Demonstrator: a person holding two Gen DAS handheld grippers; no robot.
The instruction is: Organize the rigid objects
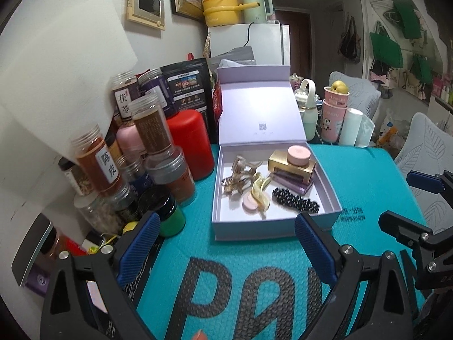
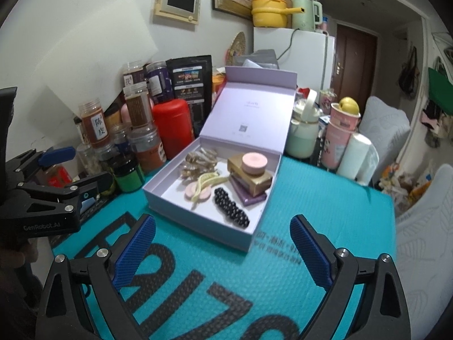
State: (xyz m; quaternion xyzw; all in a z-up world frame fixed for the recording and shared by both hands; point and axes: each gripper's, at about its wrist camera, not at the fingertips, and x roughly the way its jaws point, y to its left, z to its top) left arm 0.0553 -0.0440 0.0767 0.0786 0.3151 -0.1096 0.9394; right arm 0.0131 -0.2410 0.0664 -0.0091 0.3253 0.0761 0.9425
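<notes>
Lilac box sits lid-up on our worktop; left claw and right claw both wide, holding nothing

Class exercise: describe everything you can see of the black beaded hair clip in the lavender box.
The black beaded hair clip is long and narrow, its top covered in glossy round black beads. It lies flat and diagonal on the pale floor of the open lavender box, near the front wall, close beside the yellow claw clip and purple flat case. Neither gripper touches it.
</notes>
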